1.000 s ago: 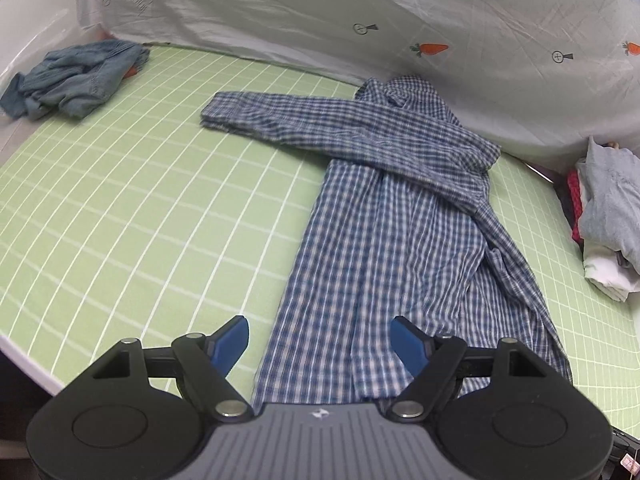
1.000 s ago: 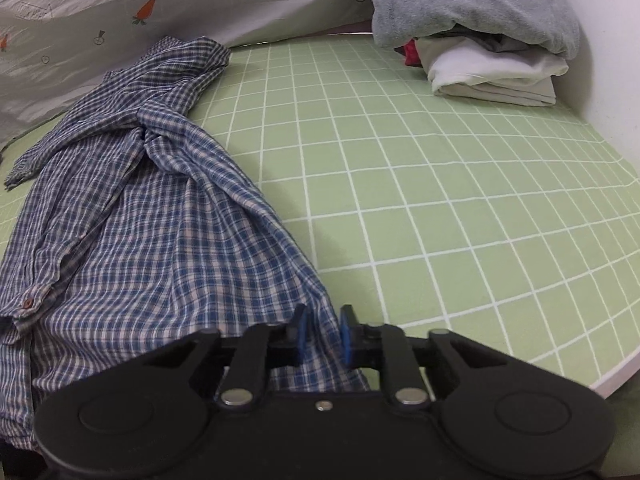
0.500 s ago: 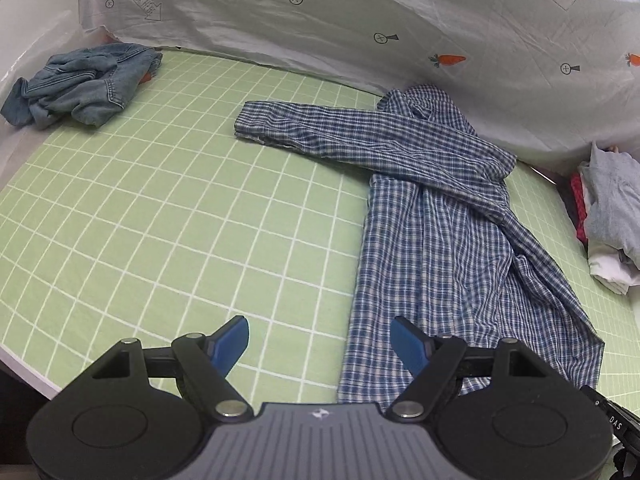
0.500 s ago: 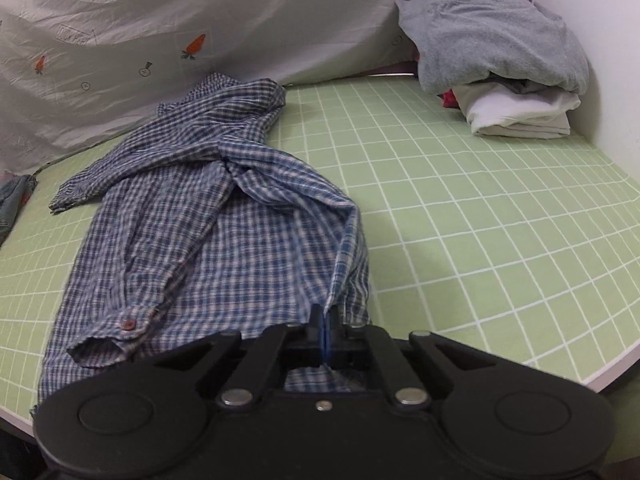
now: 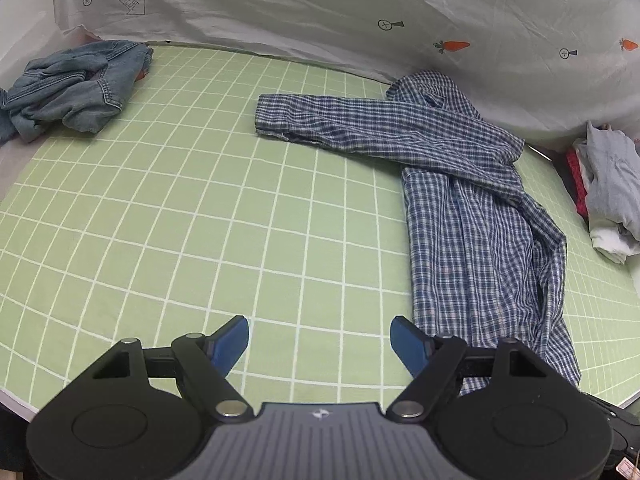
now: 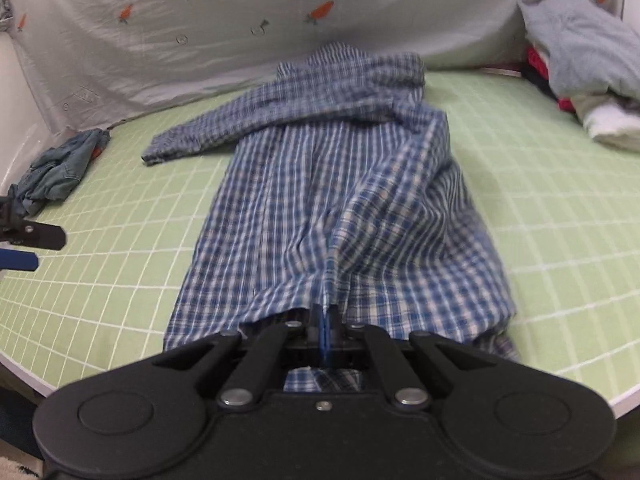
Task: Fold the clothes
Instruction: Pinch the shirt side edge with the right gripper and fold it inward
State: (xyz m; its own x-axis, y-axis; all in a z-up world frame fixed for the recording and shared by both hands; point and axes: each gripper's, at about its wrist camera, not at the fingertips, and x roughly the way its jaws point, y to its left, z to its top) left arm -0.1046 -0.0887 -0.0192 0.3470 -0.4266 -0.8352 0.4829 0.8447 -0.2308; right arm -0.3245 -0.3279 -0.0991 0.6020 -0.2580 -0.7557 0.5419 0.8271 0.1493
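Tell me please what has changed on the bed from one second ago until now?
The right tongs closed on the hem of the plaid shirt and lifted its right edge over toward the middle, making a raised fold. The left tongs drifted left off the shirt, over the bare green sheet. They stayed open and empty. The denim pile and folded stack did not move.

Your left tongs (image 5: 319, 340) spread wide and empty, angled downward, your right tongs (image 6: 325, 334) angled downward too, pinched tight on checked cloth.
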